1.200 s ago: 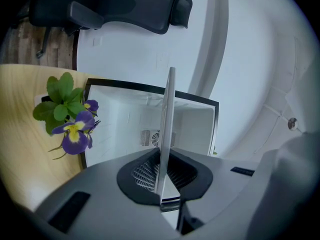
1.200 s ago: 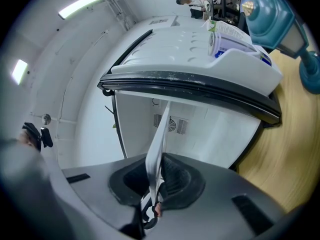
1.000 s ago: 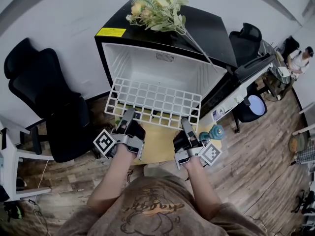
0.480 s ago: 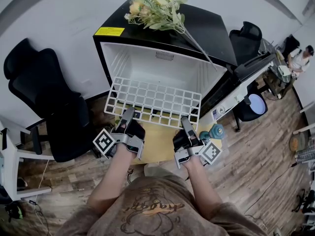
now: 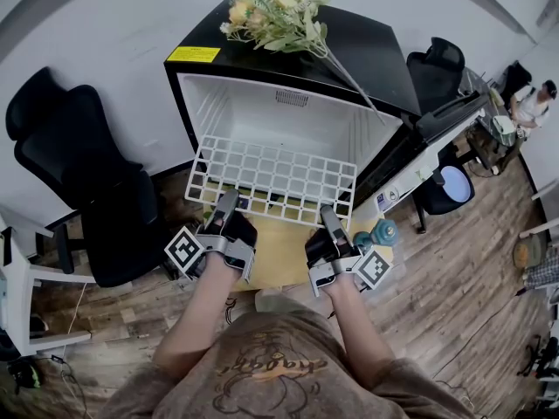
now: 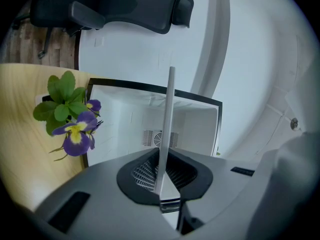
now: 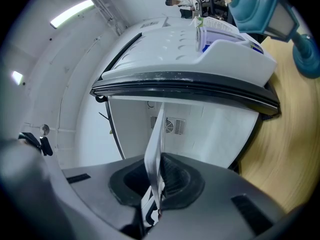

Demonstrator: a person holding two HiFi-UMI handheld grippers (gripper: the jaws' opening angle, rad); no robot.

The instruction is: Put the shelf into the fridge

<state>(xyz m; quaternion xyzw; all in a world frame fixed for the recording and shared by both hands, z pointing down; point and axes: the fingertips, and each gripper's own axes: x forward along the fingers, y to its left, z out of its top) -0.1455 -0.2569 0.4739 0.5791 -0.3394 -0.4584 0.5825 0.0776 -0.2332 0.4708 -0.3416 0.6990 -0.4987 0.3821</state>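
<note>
Clamped in the left tongs (image 6: 163, 186), the shelf (image 6: 169, 114) shows only edge-on.

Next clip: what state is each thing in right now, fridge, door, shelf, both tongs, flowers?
fridge: open, empty inside.
door: swung wide open to the right.
shelf: held by its near edge at the fridge's opening, not seated.
left tongs: shut on shelf.
right tongs: shut on shelf.
flowers: lying on top of the fridge.
</note>
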